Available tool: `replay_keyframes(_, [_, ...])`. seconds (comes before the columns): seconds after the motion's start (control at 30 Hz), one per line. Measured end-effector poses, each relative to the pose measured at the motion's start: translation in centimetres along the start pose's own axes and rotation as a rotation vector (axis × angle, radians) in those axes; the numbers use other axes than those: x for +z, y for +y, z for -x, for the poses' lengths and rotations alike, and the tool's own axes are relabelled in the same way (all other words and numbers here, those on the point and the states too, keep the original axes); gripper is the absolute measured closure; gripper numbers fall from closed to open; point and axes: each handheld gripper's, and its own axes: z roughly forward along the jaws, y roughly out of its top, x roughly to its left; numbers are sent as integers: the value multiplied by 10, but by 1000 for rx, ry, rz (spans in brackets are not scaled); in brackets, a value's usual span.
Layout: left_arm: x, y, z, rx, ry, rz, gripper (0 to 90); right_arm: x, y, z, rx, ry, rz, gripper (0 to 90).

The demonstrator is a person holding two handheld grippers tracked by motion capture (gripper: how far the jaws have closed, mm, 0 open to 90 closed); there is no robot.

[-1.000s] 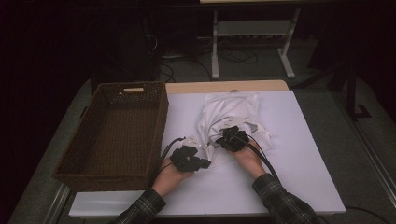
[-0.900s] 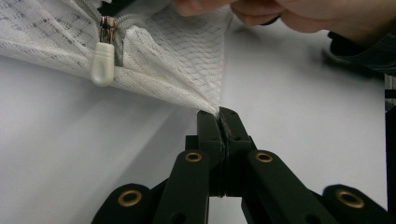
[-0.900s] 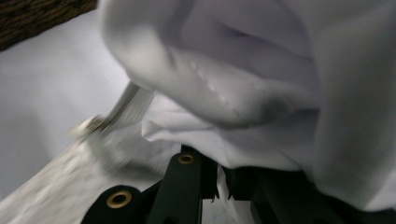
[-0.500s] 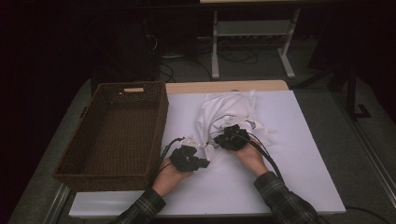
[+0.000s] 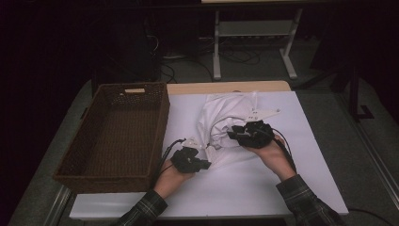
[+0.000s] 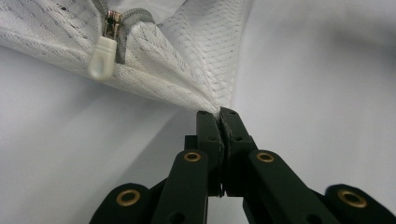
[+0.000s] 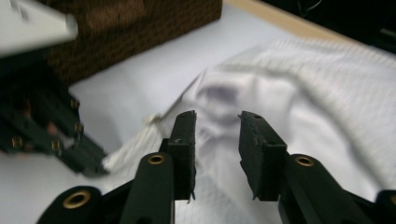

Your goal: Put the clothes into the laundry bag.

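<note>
A white mesh bag (image 5: 226, 117) lies crumpled on the white table, with a grey zipper and a pale pull tab (image 6: 102, 58) near its edge. My left gripper (image 5: 203, 165) sits at the bag's near-left corner, shut on a fold of the mesh (image 6: 205, 88). My right gripper (image 5: 233, 134) hovers over the bag's middle, pointing left, jaws open with nothing between them; the white fabric (image 7: 299, 93) lies below and beyond its fingertips. The left gripper (image 7: 70, 149) also appears at the left of the right gripper view.
A brown wicker basket (image 5: 70, 167) stands empty at the table's left, its corner (image 7: 140, 28) close behind the bag. The white table surface (image 5: 244, 188) spreads in front of the hands. A metal stand and cables sit on the floor beyond the table.
The right gripper has shifted left and slightly forward over the bag. The left gripper has stayed put, holding the bag's corner.
</note>
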Motion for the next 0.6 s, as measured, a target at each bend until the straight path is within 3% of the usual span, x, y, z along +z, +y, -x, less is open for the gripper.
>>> replay_keyframes(0.23, [1, 0, 0, 5, 1, -3, 884, 14, 13, 9, -3, -26, 7, 798])
replay_keyframes(0.3, [1, 0, 0, 8, -1, -5, 884, 27, 11, 13, 3, -19, -14, 856])
replay_keyframes(0.6, [0, 0, 1, 8, 1, -1, 886, 61, -1, 12, 0, -20, -102, 885])
